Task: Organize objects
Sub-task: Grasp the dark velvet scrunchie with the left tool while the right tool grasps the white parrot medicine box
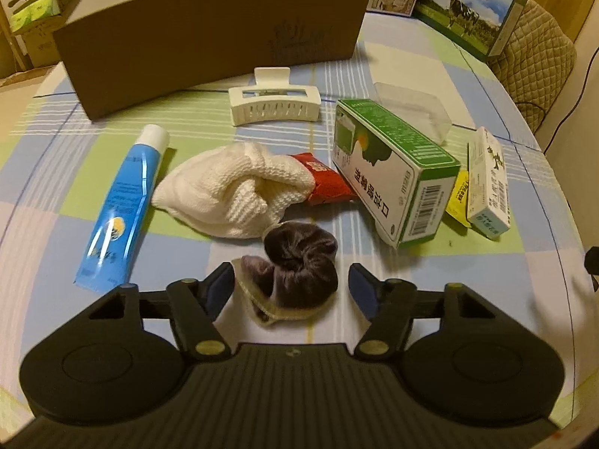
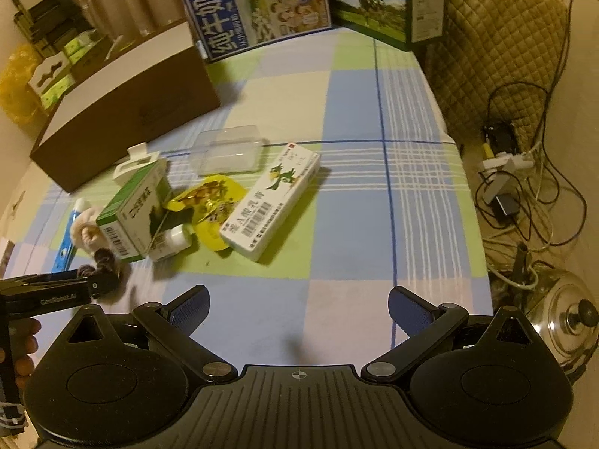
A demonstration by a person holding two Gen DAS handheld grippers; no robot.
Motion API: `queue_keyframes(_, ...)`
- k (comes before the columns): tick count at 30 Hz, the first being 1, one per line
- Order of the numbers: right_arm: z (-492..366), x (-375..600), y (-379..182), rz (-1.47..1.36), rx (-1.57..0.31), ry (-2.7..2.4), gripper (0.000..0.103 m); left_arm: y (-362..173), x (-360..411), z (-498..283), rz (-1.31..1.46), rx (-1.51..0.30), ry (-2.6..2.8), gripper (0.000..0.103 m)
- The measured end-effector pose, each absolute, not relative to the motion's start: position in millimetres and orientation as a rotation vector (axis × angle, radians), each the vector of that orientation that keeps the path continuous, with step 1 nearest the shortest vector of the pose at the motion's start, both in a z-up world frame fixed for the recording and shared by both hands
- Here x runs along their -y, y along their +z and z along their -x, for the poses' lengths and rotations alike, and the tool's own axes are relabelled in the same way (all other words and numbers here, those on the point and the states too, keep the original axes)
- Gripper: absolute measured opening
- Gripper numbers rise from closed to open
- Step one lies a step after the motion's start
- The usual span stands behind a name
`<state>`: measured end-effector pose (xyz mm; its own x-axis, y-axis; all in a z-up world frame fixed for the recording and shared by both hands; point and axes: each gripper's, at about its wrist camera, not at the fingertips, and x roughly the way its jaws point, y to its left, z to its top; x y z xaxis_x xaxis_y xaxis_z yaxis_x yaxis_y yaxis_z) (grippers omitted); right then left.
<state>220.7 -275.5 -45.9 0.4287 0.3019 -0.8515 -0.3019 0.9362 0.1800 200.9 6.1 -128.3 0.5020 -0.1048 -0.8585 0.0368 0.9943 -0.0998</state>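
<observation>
A dark brown scrunchie (image 1: pixel 299 262) lies on the checked tablecloth (image 1: pixel 486 262) between the fingers of my left gripper (image 1: pixel 292 288), which is open around it without squeezing it. Behind it lie a white knitted cloth (image 1: pixel 232 191), a blue tube (image 1: pixel 119 205), a red packet (image 1: pixel 327 181), a green-and-white box (image 1: pixel 393 172) and a white hair claw (image 1: pixel 275 103). My right gripper (image 2: pixel 299 310) is open over bare cloth, holding nothing. From its view the left gripper (image 2: pixel 95 280) comes in from the left at the scrunchie (image 2: pixel 105 260).
A long brown cardboard box (image 1: pixel 209 37) stands open at the back. A clear plastic case (image 2: pixel 228 153), a white medicine box (image 2: pixel 273 202), a yellow packet (image 2: pixel 209 202) and a small white bottle (image 2: pixel 172 239) lie mid-table. Milk cartons (image 2: pixel 254 0) line the far edge. A metal kettle (image 2: pixel 569 325) and cables (image 2: pixel 524 187) sit beyond the right edge.
</observation>
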Motion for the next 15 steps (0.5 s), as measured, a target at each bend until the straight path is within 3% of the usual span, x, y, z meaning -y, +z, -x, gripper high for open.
queue_keyframes(6, -227, 274, -50, -0.012, -1.073, 0.359, 0.100, -137, -2, -210, 0.042, -1.036, -0.083, 0.047)
queue_keyframes(10, -232, 271, -53, -0.019, -1.074, 0.360, 0.100, -136, -4, -211, 0.034, -1.026, -0.092, 0.032)
queue_keyframes(15, -241, 264, -58, -0.029, -1.065, 0.372, 0.099, -129, -7, -205, 0.031, -1.002, -0.100, 0.024)
